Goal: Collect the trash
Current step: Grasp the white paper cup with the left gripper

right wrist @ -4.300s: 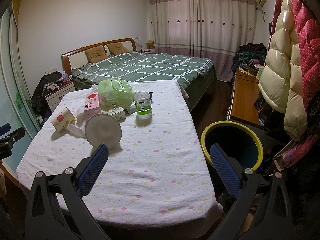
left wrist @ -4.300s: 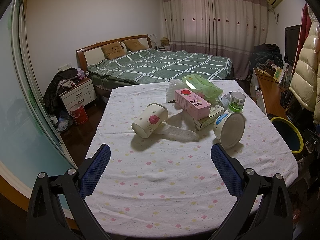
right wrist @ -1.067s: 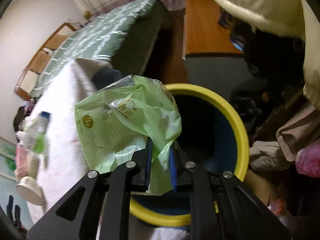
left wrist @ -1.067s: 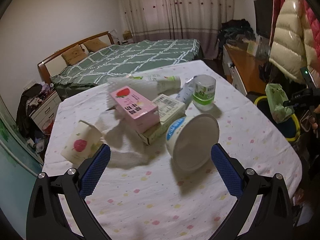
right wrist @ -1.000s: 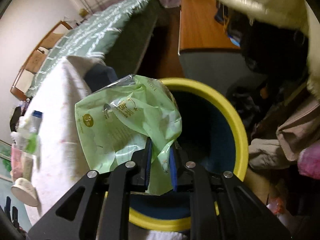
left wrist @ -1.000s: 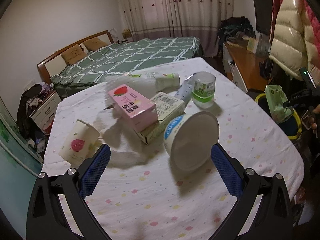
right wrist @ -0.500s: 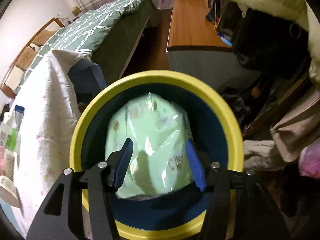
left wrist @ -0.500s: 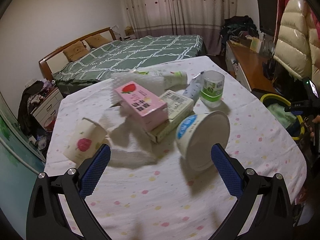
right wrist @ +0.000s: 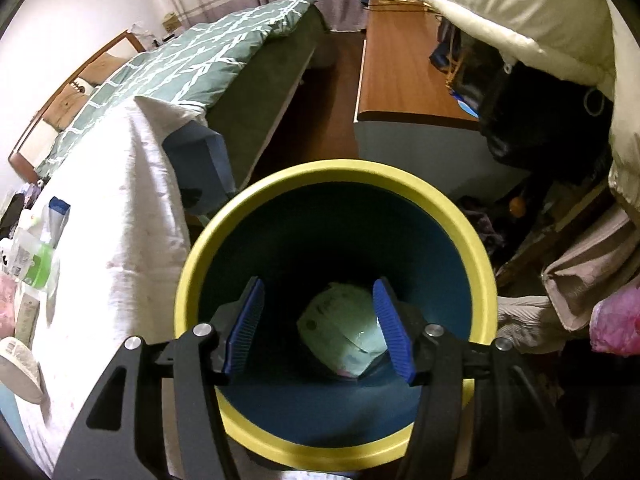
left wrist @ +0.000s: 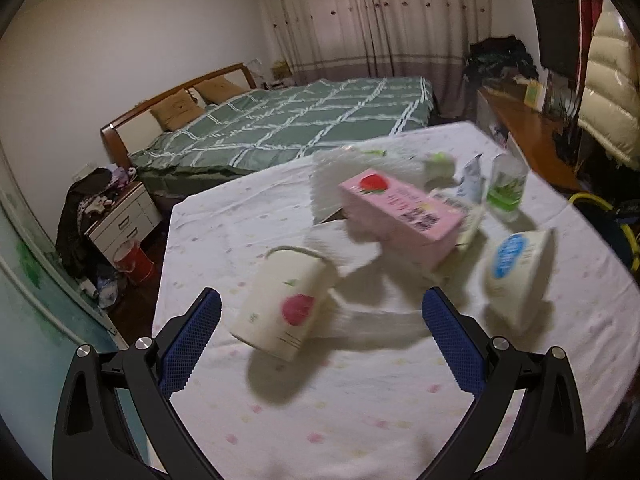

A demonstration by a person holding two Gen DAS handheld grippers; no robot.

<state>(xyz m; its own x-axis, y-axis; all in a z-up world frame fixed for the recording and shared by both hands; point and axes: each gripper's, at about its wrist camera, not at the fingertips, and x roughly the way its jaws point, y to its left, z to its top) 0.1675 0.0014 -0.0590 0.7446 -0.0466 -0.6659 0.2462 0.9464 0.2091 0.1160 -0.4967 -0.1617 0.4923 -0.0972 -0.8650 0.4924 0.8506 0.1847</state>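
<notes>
The right hand-held gripper [right wrist: 318,330], its jaws just opened and empty, hangs over the bin [right wrist: 208,240] where the green bag [right wrist: 344,330] lies. The left hand-held gripper [left wrist: 320,330], spread wide, nears the tipped paper cup [left wrist: 280,300] on the worktop [left wrist: 360,420]; a careless close could roll it away.

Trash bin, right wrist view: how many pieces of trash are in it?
1. A crumpled green plastic bag lies at the bottom of the yellow-rimmed bin, seen between the open right gripper. The gripper frame blocks the near part of the floor, so something could be hidden there.
</notes>
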